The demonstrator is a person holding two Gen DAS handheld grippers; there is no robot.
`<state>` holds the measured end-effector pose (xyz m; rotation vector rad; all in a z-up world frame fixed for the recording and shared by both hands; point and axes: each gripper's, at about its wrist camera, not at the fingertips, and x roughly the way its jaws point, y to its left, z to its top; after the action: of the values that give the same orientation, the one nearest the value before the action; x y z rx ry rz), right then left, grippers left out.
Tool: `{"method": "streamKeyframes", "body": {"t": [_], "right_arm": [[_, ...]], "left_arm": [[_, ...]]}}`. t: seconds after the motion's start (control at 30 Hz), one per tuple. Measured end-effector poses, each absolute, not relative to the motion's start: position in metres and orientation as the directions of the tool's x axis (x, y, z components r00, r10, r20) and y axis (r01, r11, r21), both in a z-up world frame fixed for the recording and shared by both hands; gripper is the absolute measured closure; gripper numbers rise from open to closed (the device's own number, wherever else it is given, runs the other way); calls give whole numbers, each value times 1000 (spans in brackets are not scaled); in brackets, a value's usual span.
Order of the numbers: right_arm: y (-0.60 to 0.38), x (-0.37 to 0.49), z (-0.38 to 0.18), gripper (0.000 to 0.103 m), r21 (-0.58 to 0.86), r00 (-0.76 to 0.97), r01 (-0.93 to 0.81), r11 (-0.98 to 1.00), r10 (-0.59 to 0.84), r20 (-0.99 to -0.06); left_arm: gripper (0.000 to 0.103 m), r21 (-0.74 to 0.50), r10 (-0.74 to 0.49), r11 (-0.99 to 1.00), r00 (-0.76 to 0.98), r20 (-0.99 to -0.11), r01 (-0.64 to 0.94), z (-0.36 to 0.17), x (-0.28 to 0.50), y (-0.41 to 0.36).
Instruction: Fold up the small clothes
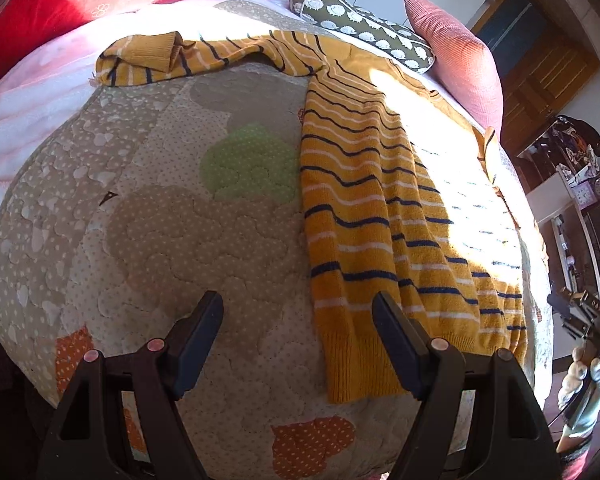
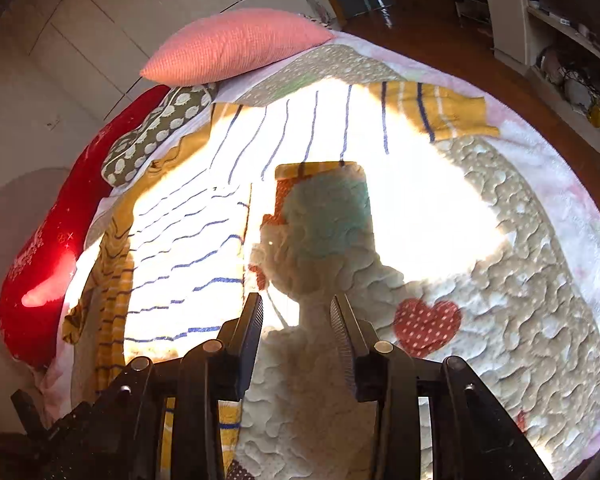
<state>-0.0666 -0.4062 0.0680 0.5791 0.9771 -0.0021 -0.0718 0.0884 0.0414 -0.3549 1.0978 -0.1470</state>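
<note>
A yellow knit sweater [image 1: 384,200] with navy and white stripes lies flat on the quilted bedspread [image 1: 160,220]. One sleeve [image 1: 148,58] stretches toward the far left. My left gripper [image 1: 298,312] is open above the quilt at the sweater's near hem corner; its right finger [image 1: 396,344] overlaps the ribbed hem and nothing is between the fingers. In the right wrist view the sweater [image 2: 188,240] lies to the left, washed out by sunlight, and its other sleeve [image 2: 440,112] reaches to the upper right. My right gripper [image 2: 296,304] is partly open over bare quilt [image 2: 520,280], beside the sweater's edge, and holds nothing.
A red pillow [image 1: 60,4], an olive patterned cushion [image 1: 360,28] and a pink pillow [image 1: 460,56] line the bed's far side. Shelves with small items [image 1: 576,176] and a wooden floor [image 2: 440,40] lie beyond the bed. A hand with a dark tool [image 1: 584,320] shows at the right edge.
</note>
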Motion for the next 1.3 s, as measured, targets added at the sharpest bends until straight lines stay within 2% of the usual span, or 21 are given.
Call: {"method": "streamKeyframes", "body": {"t": [0.13,0.3,0.37,0.4,0.43,0.53,0.57,0.6,0.93,1.2,1.3], "right_arm": [[-346,-98,42,63,510,526,147,847,370,-766],[-316,-109,21,63,590,511,111,800,464,-724],[-309,-106,15,63,608,504,112,786,483,-716],[-307,-104,13,61,614,505,117,781,486,-714],[-305,-102,11,61,619,510,116,776,489,-708],[-299,-96,7,63,625,529,120,771,483,-698],[-297,-95,5,70,628,532,117,769,486,-694],[-296,-94,4,92,635,528,113,764,495,-690],[-299,-133,25,94,745,540,53,665,608,-581],[-293,-178,22,93,702,489,42,711,598,-635],[-292,-184,12,89,660,470,68,748,560,-683]], "left_arm": [[27,-363,-319,932,438,-841,-18,37,-70,78],[30,-471,-455,881,367,-811,51,33,-64,60],[56,-471,-464,880,341,-818,67,29,-60,48],[65,-445,-440,893,340,-831,68,27,-58,42],[83,-416,-413,907,335,-847,64,25,-57,37],[92,-396,-377,918,339,-862,16,20,-56,36],[93,-395,-374,919,346,-861,9,21,-57,37],[93,-391,-367,920,358,-859,5,24,-60,39],[93,-348,-325,937,447,-834,32,65,-100,59],[93,-238,-246,968,478,-843,80,71,-140,55],[91,-150,-177,984,486,-856,95,65,-150,48]]}}
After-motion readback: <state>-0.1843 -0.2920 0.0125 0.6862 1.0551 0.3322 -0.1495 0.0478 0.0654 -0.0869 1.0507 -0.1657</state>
